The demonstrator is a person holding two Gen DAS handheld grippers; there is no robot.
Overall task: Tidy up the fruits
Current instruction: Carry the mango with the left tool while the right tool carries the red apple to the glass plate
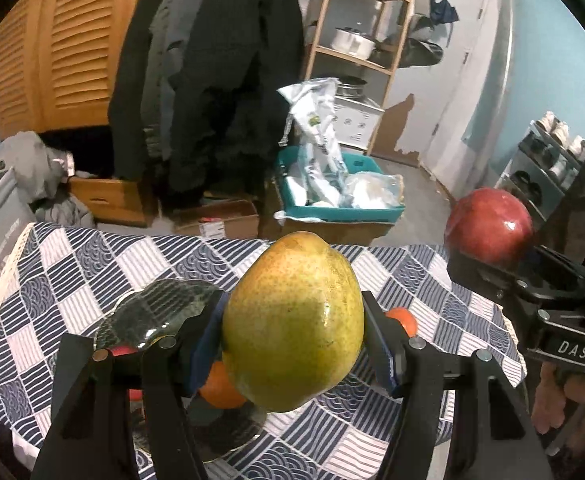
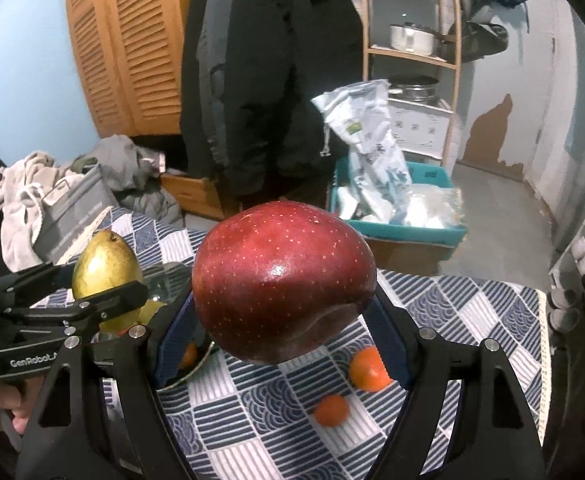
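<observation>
My left gripper point(image 1: 292, 332) is shut on a yellow-green pear point(image 1: 294, 320), held above a glass plate point(image 1: 160, 308) on the checked tablecloth. An orange point(image 1: 220, 390) lies on the plate under the pear, and another orange point(image 1: 404, 318) peeks out behind the right finger. My right gripper point(image 2: 284, 320) is shut on a dark red apple point(image 2: 284, 284), raised over the cloth. Two oranges point(image 2: 366, 370) point(image 2: 331, 410) lie on the cloth below it. The pear point(image 2: 104, 276) and left gripper point(image 2: 104, 300) show at the left of the right wrist view; the apple point(image 1: 488, 228) shows at the right of the left wrist view.
The small table point(image 1: 52, 280) has a blue-and-white checked cloth and ends close behind the plate. Beyond it stand a teal crate of plastic bags point(image 1: 332, 188), cardboard boxes, hanging dark coats point(image 1: 220, 80), a wooden shelf with pots point(image 2: 412, 40) and a pile of clothes point(image 2: 32, 200).
</observation>
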